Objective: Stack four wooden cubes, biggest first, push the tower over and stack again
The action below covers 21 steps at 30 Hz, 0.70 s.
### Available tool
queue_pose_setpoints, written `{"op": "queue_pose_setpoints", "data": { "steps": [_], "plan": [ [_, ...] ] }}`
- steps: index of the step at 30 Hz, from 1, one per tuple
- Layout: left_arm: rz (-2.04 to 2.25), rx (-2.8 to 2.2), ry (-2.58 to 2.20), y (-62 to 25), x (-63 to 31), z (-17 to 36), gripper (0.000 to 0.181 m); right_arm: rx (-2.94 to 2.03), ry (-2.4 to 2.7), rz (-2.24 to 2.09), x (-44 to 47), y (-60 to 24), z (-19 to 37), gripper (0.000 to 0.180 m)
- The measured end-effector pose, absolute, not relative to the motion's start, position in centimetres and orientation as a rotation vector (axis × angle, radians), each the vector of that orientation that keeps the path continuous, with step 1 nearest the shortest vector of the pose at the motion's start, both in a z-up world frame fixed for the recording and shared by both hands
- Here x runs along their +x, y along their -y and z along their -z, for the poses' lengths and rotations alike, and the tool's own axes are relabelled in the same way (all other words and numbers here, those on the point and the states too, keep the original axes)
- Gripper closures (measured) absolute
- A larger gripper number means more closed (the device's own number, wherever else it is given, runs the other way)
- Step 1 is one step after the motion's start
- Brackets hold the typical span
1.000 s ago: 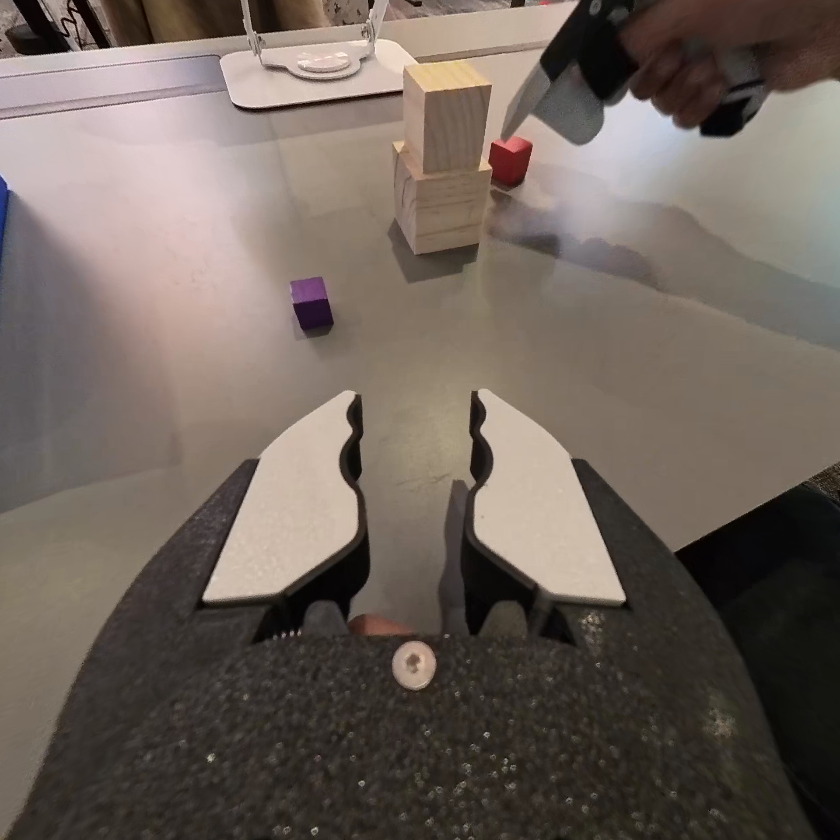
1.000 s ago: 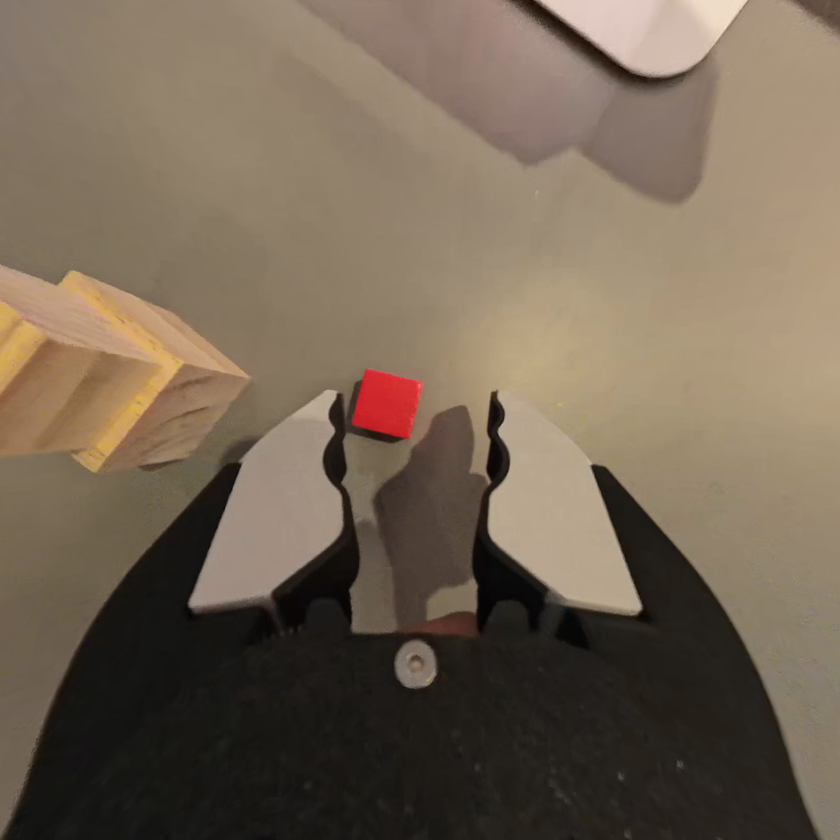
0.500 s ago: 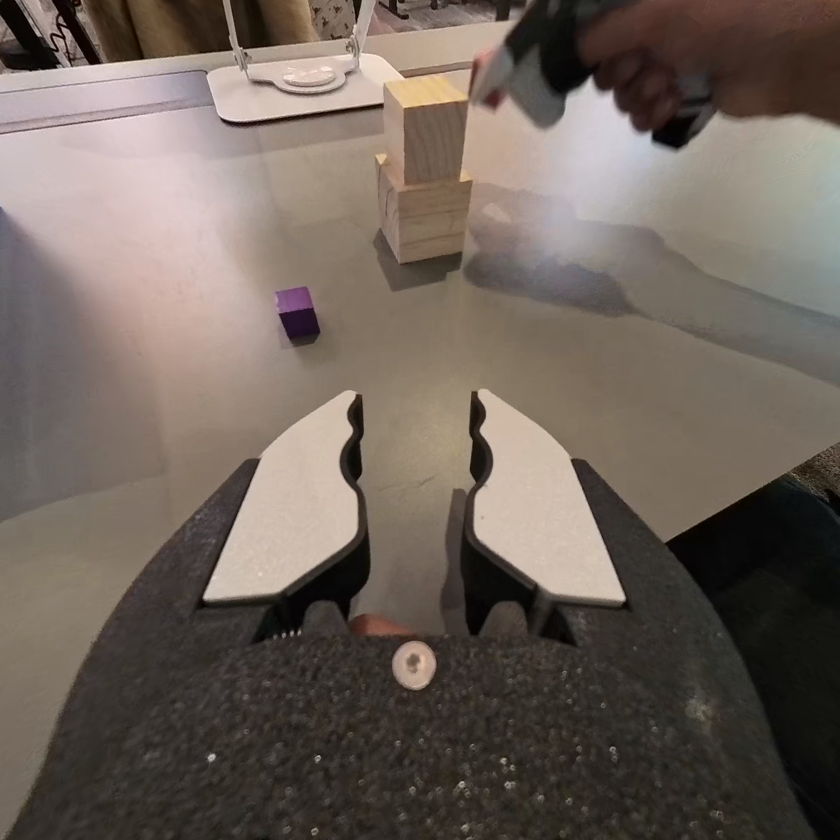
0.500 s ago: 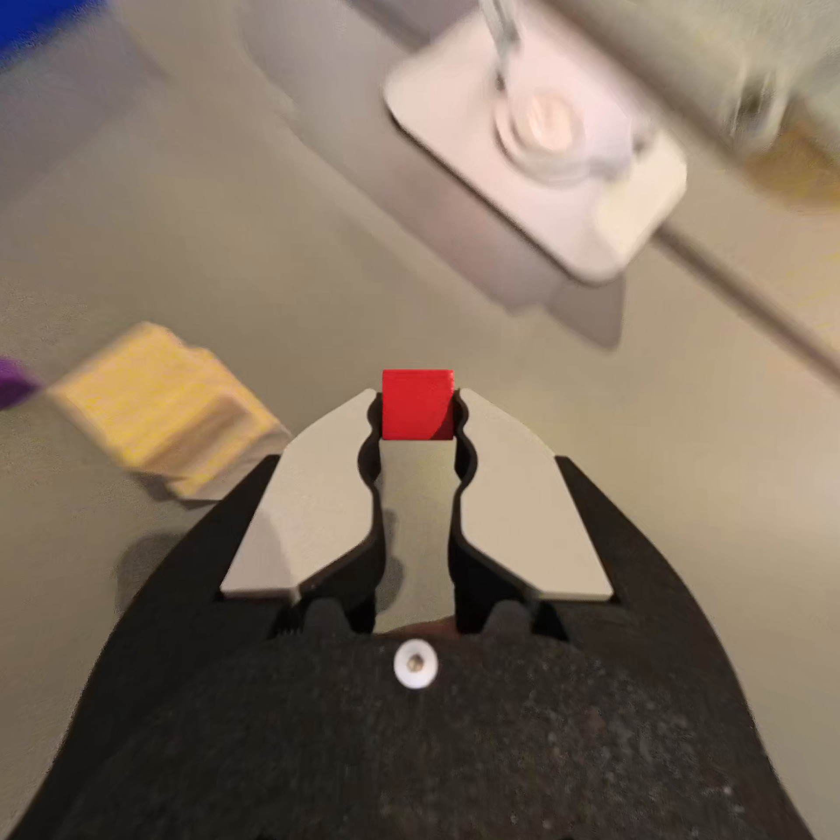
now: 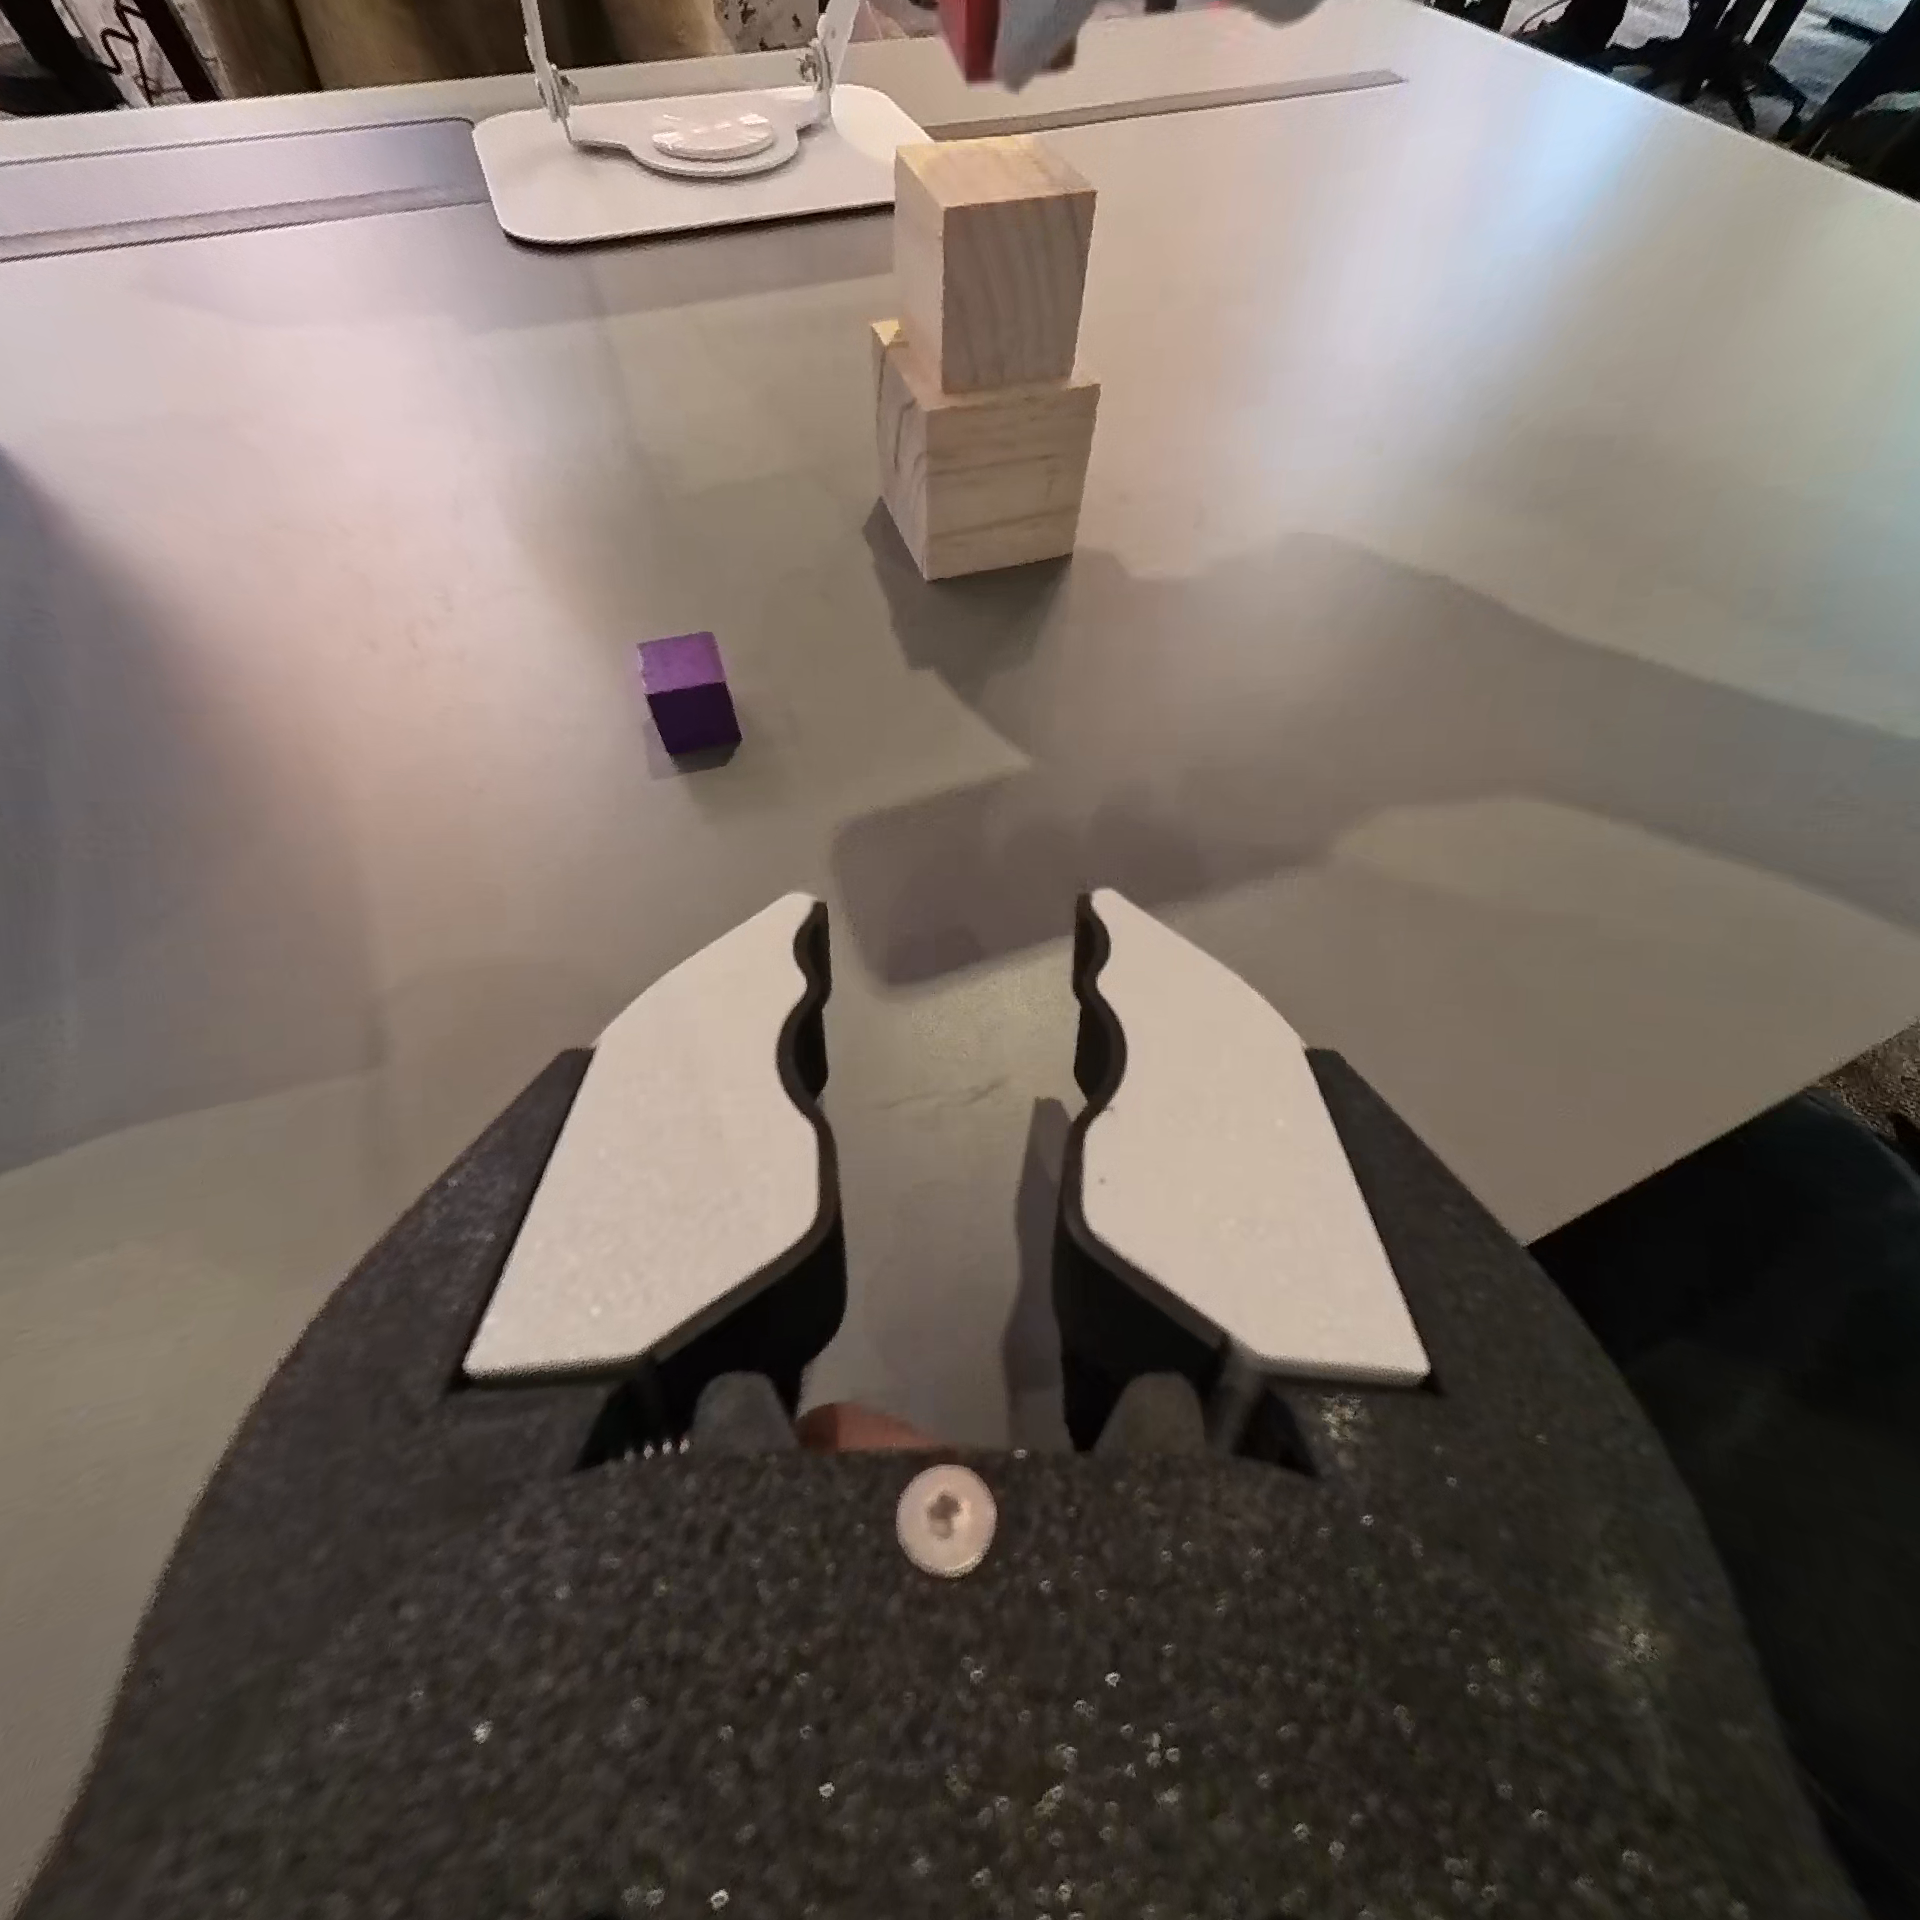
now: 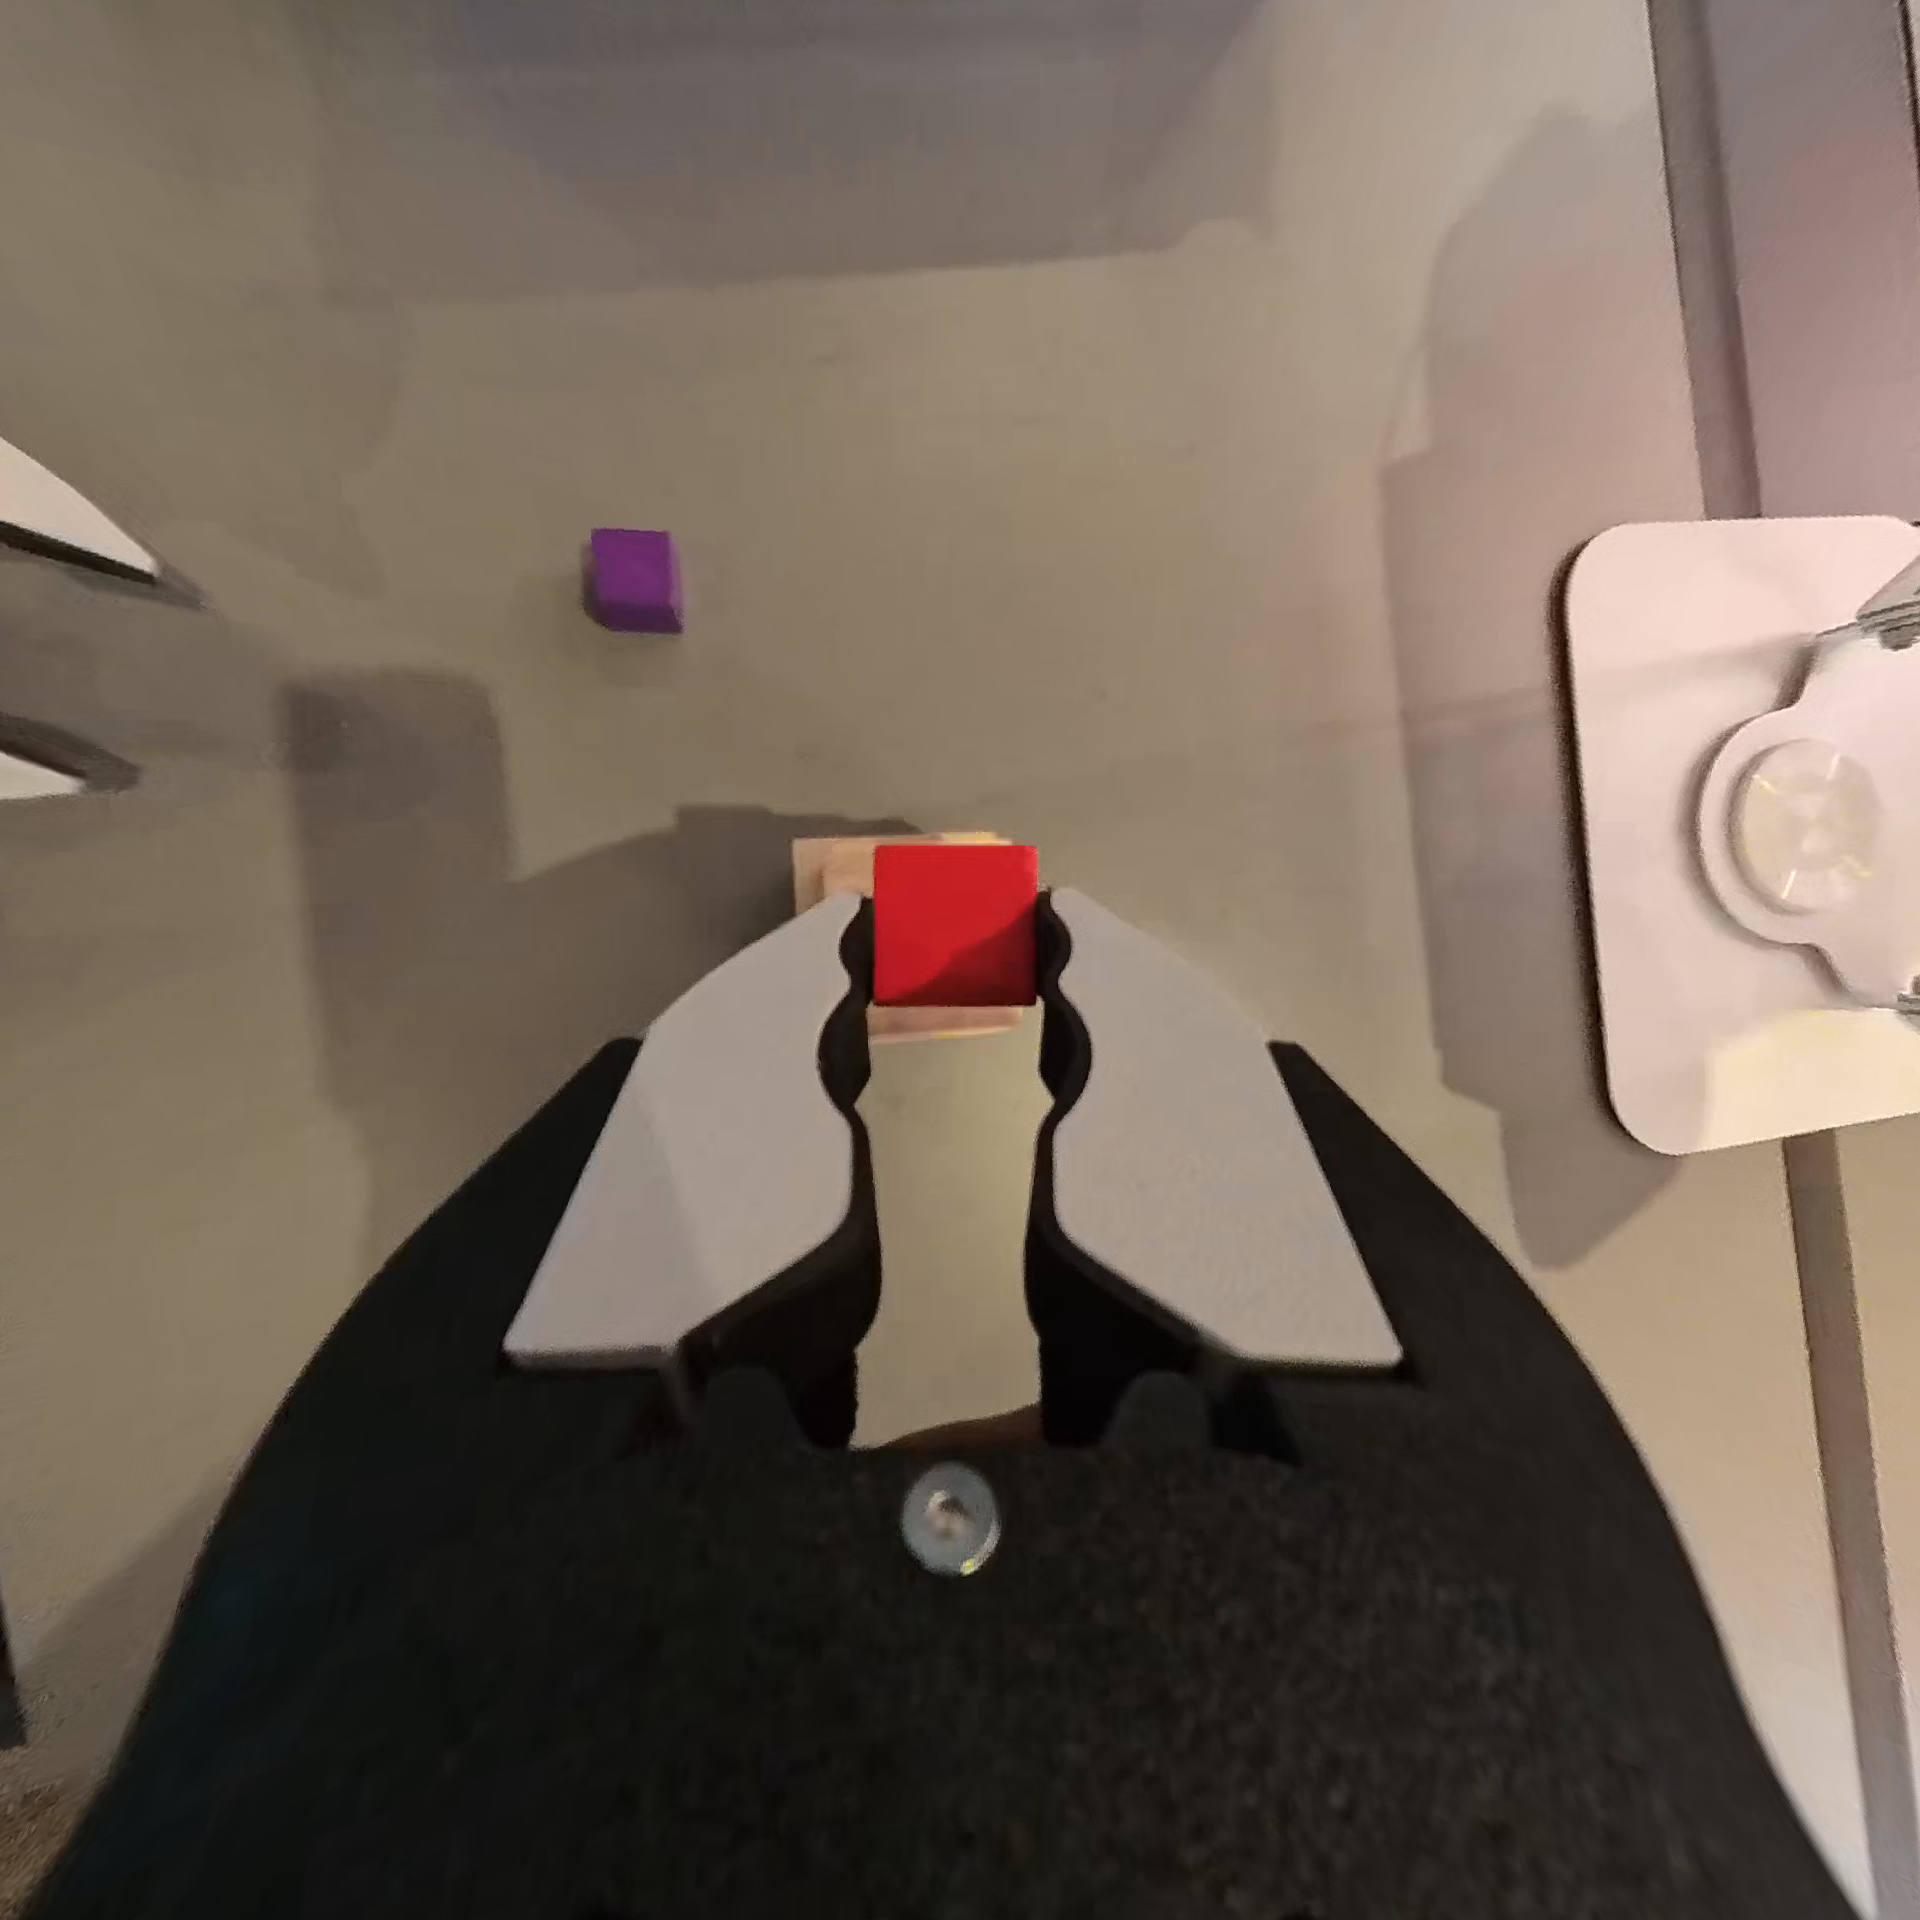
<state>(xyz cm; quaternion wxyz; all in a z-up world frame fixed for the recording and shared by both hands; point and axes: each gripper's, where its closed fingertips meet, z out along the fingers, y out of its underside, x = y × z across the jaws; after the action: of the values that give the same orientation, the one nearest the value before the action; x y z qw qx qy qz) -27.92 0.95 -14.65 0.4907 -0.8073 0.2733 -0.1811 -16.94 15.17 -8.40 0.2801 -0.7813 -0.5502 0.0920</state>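
Note:
Two plain wooden cubes stand stacked on the grey table: the big cube [image 5: 987, 473] below, the smaller cube [image 5: 995, 265] on top, a little skewed. My right gripper [image 6: 954, 914] is shut on the red cube [image 6: 954, 923] and holds it directly above the stack, whose top [image 6: 831, 864] peeks out beneath. The red cube [image 5: 966, 36] shows at the top edge of the left wrist view. The purple cube [image 5: 688, 691] lies alone on the table, left of the stack, and also shows in the right wrist view [image 6: 634, 579]. My left gripper [image 5: 951, 914] is open and empty, low over the near table.
A white stand base [image 5: 686, 166] sits at the back of the table behind the stack, and also shows in the right wrist view [image 6: 1745, 821]. The table's near right edge [image 5: 1662, 1174] drops off to a dark floor.
My right gripper closed on the red cube beside the stack, lifted it and carried it over the top of the stack. My left gripper stayed open.

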Motion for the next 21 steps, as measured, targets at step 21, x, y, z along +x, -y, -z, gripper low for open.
{"op": "queue_pose_setpoints", "data": {
  "steps": [21],
  "plan": [
    [0.404,-2.094,-0.603,-4.2,-29.8,14.0,0.130,-1.779,0.895,-0.337,-14.2,-1.7,4.4,0.138]
  ]
}}
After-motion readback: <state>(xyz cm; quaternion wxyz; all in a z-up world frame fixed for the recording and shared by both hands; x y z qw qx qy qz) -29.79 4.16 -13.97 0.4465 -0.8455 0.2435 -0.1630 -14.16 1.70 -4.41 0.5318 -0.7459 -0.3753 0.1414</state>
